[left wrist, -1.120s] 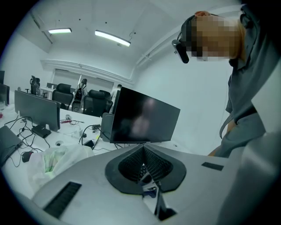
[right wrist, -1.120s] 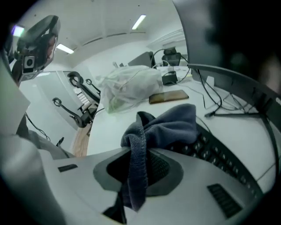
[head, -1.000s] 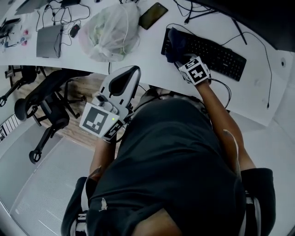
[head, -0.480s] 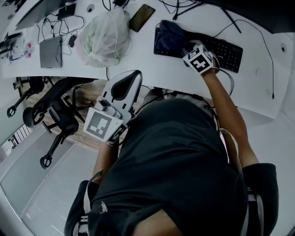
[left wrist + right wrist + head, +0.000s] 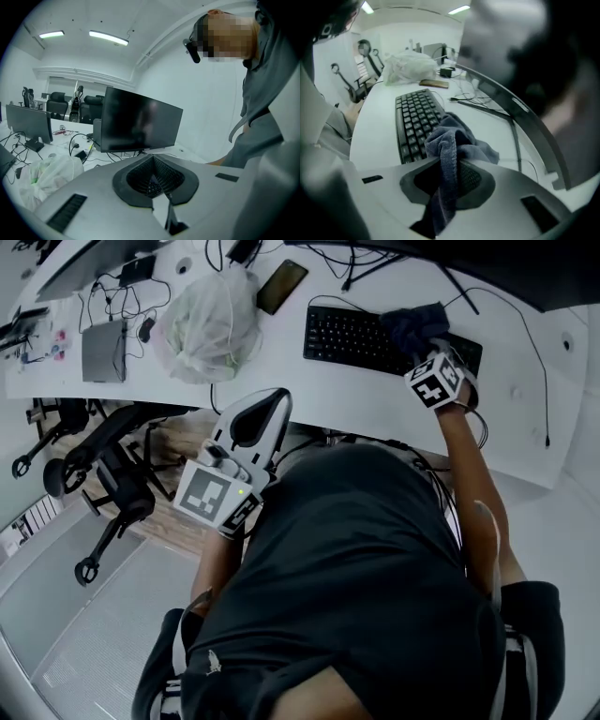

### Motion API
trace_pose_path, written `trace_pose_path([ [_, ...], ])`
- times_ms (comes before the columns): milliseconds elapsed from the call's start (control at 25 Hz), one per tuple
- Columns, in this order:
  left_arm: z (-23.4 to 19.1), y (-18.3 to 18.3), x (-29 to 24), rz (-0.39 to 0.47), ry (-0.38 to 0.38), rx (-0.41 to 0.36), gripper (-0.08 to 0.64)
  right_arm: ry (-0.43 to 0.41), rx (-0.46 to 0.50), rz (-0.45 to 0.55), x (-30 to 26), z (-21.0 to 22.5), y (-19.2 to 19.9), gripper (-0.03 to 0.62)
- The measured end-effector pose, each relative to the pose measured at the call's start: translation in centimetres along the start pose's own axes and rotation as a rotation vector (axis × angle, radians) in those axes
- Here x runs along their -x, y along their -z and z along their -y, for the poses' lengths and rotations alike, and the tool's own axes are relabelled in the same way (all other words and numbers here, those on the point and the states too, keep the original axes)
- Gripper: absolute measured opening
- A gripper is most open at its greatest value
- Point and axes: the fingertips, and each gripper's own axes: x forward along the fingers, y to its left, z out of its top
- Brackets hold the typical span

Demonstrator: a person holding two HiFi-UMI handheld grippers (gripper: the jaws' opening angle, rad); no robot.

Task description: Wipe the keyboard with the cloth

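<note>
Pinching the cloth point(image 5: 457, 145) tight lets your right gripper point(image 5: 447, 187) rub the keyboard point(image 5: 412, 122) just ahead; your left gripper point(image 5: 157, 183) waits empty, jaws together.

The right hand-held gripper point(image 5: 427, 357) holds cloth point(image 5: 412, 324) against keyboard point(image 5: 352, 334).

White desk point(image 5: 356, 395), office chairs point(image 5: 127, 486) (2 ceiling lights point(image 5: 108, 37)).

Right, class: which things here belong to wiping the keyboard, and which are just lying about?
In use: keyboard, cloth, right gripper shut on the cloth.
Lying about: plastic bag, phone, chair; left gripper empty.
</note>
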Motion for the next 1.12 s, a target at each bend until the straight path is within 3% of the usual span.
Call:
trace_pose_path([
  [120,0.8,0.0,-0.6,0.005,0.003,-0.009,0.002,0.019,0.194,0.005,-3.3,-3.6,-6.8,0.063],
  [160,1.1,0.2,-0.8,-0.002,0.009,-0.004,0.002,-0.021,0.215,0.056,-2.9,-5.2,-9.8,0.063],
  [240,1.6,0.6,-1.2,-0.031,0.025,-0.001,0.002,-0.195,0.197,0.217,-1.0,-9.6,-15.4,0.063],
  [320,1.6,0.2,-1.9,-0.048,0.044,-0.019,0.002,-0.269,0.250,0.286,-0.3,-12.0,-17.7,0.063],
  [400,1.4,-0.8,-2.7,-0.039,0.061,-0.047,0.002,-0.258,0.230,0.241,-1.6,-10.9,-16.4,0.063],
  [560,1.3,-1.2,-3.4,-0.049,0.083,-0.052,0.002,-0.249,-0.072,0.187,-3.3,-4.0,-7.3,0.063],
  [720,0.3,-0.6,-2.9,-0.055,0.089,-0.035,0.002,-0.045,-0.264,0.044,0.7,4.1,3.2,0.063],
  [800,-0.6,-0.5,-2.6,-0.044,0.082,-0.029,0.002,0.068,-0.306,-0.051,2.8,6.7,6.9,0.063],
  [920,-1.3,-0.4,-2.6,-0.038,0.078,-0.008,0.002,0.128,-0.232,-0.055,3.6,7.2,5.5,0.063],
  [1120,-1.4,0.4,-1.7,-0.050,0.085,-0.001,0.002,0.107,0.100,-0.039,-2.1,0.4,-4.7,0.061],
])
